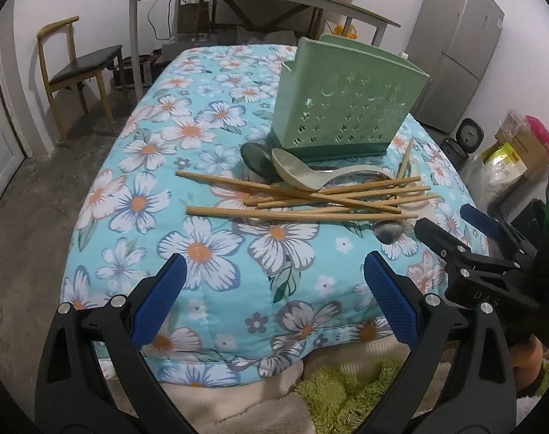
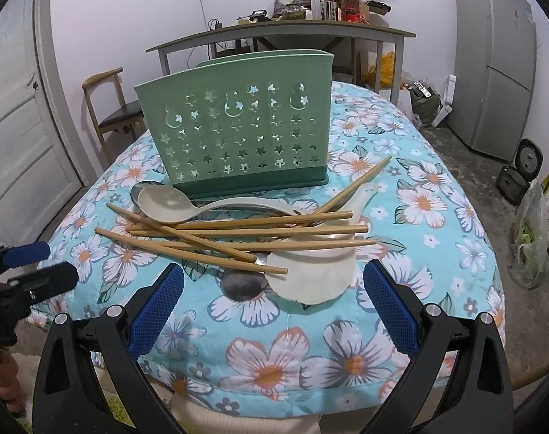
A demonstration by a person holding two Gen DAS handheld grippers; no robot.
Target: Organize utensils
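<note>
Both my left tongs (image 1: pixel 272 302) and right tongs (image 2: pixel 272 302) hang apart, empty; grabbing one crossed bamboo chopstick (image 2: pixel 191 249) risks dragging the near white ceramic spoon (image 2: pixel 310 275) off the quilt.

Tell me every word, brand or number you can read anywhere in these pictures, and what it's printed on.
"DAS": raised letters on the black body of the right gripper, seen in the left wrist view; partly turned away, so the reading is unsure.
Red bottle on the far table: its label is too small and blurred to read.
Yellow-green bag at the right edge: print too blurred to read.
Green utensil holder: only cut-out stars and shapes, no words.
</note>
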